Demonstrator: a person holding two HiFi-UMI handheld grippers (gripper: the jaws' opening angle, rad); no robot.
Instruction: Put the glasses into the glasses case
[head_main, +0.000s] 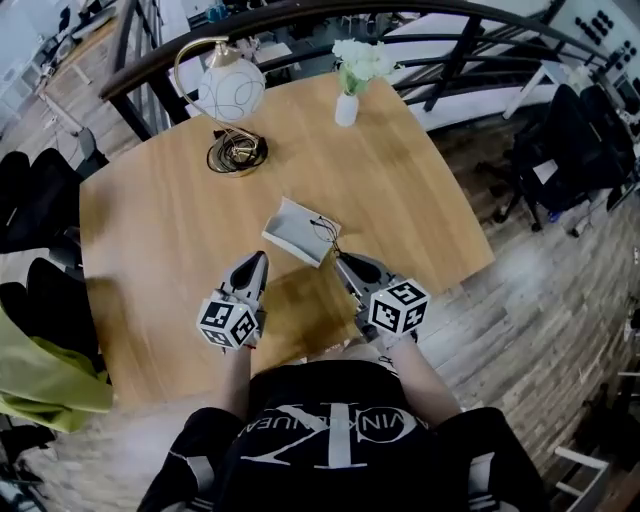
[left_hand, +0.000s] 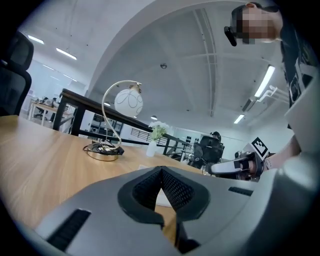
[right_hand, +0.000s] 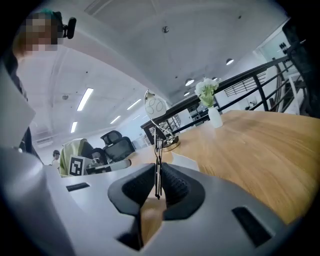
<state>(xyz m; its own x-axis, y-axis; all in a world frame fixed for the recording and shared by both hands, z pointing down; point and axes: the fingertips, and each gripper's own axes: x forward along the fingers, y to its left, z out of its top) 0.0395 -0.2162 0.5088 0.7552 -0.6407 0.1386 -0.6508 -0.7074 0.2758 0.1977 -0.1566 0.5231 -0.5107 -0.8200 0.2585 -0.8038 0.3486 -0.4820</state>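
The open grey-white glasses case (head_main: 299, 231) lies on the wooden table (head_main: 160, 230), just ahead of both grippers. Thin wire-rimmed glasses (head_main: 326, 233) stand over the case's right end, and my right gripper (head_main: 341, 262) is shut on their frame. In the right gripper view the glasses (right_hand: 158, 150) rise edge-on from between the pads, with the case (right_hand: 187, 161) behind them. My left gripper (head_main: 257, 262) rests near the case's left corner, its jaws shut with nothing held. In the left gripper view the fingertips (left_hand: 161, 171) meet and the case (left_hand: 163, 199) shows below them.
A globe lamp (head_main: 232, 88) on a ring base (head_main: 236, 154) stands at the table's far left. A white vase of flowers (head_main: 347, 105) is at the far middle. A black railing (head_main: 300, 20) runs behind the table, with office chairs (head_main: 570, 140) on the right.
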